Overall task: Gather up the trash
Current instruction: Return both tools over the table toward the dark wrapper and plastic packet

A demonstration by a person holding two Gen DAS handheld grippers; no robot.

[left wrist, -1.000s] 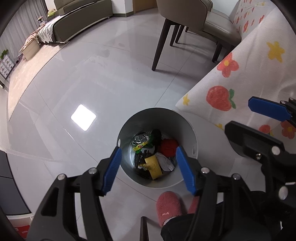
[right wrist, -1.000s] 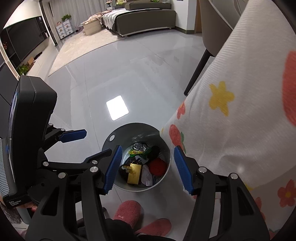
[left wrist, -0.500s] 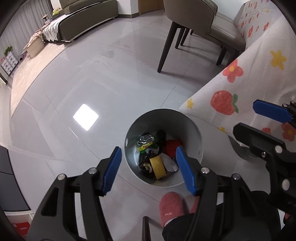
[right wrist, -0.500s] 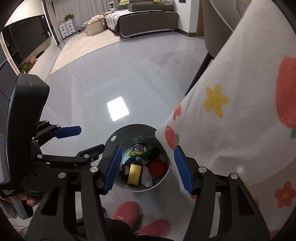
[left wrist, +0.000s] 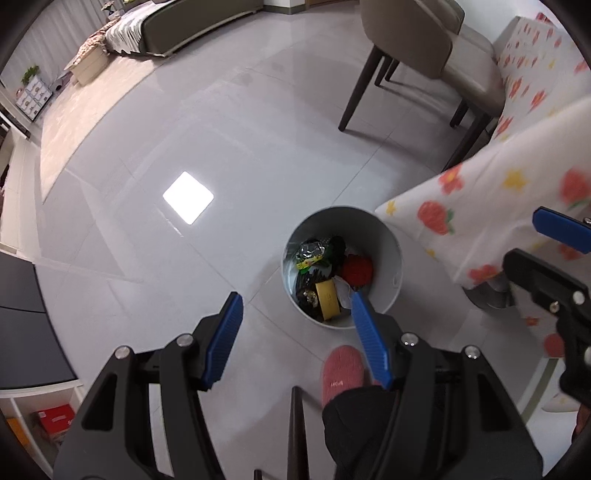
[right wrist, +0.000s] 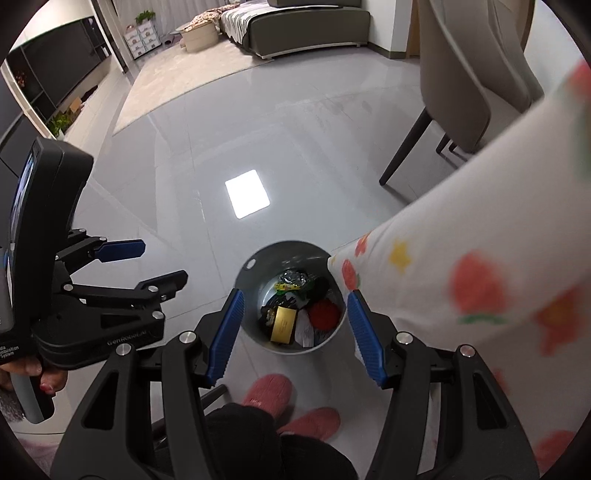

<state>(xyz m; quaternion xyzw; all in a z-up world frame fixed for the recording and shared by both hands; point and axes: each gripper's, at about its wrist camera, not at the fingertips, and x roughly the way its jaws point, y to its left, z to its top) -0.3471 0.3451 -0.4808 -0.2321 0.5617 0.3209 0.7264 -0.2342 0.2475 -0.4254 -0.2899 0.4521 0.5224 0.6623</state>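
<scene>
A round grey trash bin stands on the floor beside the table; it also shows in the right wrist view. It holds several wrappers, a yellow box and a red ball-like item. My left gripper is open and empty, high above the floor to the left of the bin. My right gripper is open and empty, high above the bin. The left gripper also shows in the right wrist view, and the right gripper shows in the left wrist view.
A table with a white flowered cloth hangs next to the bin. Beige chairs stand behind it. The person's pink slippers are on the glossy grey tile floor. A sofa and a rug lie far back.
Both grippers have risen and drawn back from the bin, which looks smaller now. The left gripper has shifted left, so the bin lies to the right of its fingers.
</scene>
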